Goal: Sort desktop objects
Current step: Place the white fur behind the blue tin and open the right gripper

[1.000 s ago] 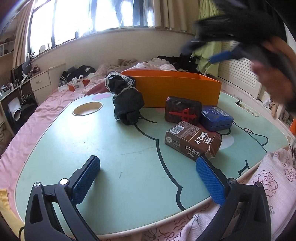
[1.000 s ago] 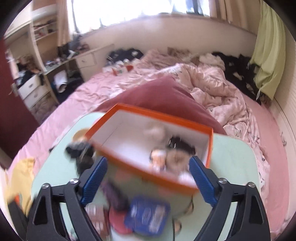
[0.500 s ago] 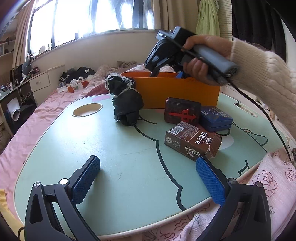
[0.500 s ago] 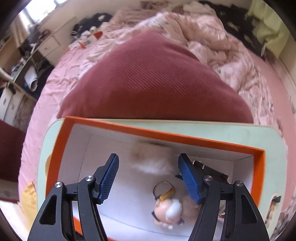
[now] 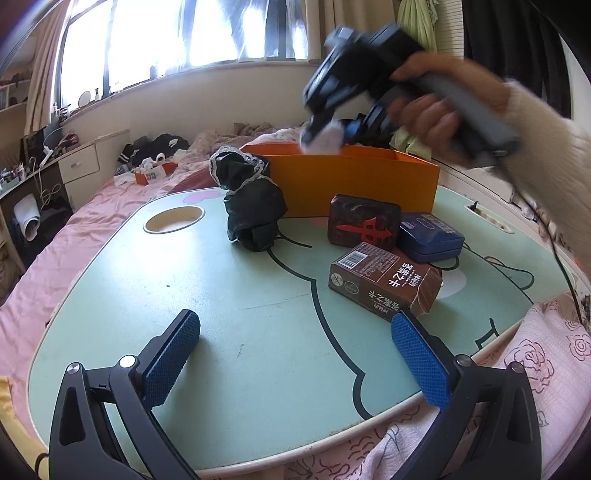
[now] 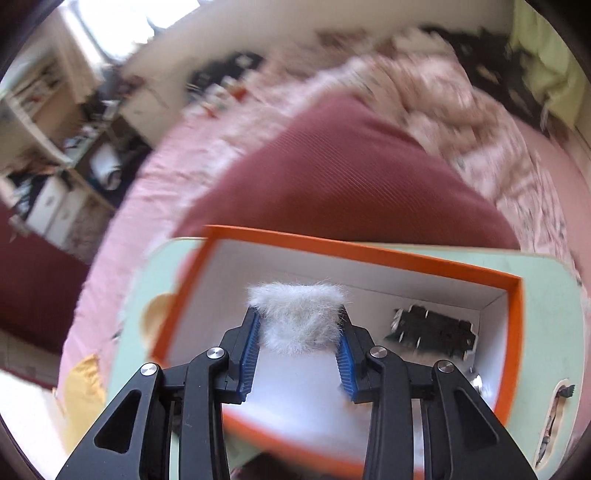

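A pale green table (image 5: 229, 332) with a round cup hole (image 5: 173, 219) sits on a bed with pink sheets (image 5: 92, 218). A dark red cushion (image 6: 343, 177) lies just behind the table. Beyond stand a bright window (image 5: 177, 33), beige curtains (image 5: 42, 62), white drawers (image 5: 79, 168) and a green cloth (image 6: 546, 62).

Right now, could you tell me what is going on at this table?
A person is sorting things on a green lap table with a handheld gripper in each hand. The right gripper has just been closing its jaws on a white fluffy pompom over the open orange box. The left gripper hangs open and empty above the near table edge. A black cloth bundle, a brown carton, a dark red block and a blue tin wait outside the box.
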`<action>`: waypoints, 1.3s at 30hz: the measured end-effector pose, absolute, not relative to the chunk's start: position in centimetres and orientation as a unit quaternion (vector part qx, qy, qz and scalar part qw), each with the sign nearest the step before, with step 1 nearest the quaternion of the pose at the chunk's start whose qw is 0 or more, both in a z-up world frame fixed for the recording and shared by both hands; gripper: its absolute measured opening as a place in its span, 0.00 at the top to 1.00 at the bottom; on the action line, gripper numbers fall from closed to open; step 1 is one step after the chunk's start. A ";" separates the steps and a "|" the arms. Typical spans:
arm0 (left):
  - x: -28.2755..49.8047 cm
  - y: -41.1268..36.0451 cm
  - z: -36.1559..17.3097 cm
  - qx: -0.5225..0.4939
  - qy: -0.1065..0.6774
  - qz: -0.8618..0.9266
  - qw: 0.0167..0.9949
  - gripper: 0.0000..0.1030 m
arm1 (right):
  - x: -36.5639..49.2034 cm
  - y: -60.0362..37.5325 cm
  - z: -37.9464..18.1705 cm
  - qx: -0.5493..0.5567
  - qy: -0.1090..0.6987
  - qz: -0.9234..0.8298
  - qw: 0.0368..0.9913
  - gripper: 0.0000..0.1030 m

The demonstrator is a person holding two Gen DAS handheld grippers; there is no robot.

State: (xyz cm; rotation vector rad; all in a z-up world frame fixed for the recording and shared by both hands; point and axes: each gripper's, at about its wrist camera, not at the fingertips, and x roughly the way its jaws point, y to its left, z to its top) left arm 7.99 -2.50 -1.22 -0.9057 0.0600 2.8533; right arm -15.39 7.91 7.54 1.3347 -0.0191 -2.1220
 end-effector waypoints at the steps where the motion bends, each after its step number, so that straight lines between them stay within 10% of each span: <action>1: 8.0 -2.5 -1.2 -0.302 0.020 0.950 0.074 0.00 | -14.6 8.0 8.2 0.495 -0.007 -0.806 0.323 0.65; 15: 8.0 -2.5 -1.2 -0.302 0.020 0.950 0.074 0.00 | -3.1 10.2 6.8 0.463 0.050 -0.788 0.403 0.64; 24: 8.0 -2.5 -1.2 -0.301 0.020 0.950 0.074 0.00 | -2.4 12.9 6.8 0.430 0.038 -0.818 0.382 0.35; 39: 8.0 -2.5 -1.3 -0.303 0.020 0.950 0.072 0.00 | 2.1 18.5 1.2 0.430 0.146 -0.845 0.280 0.29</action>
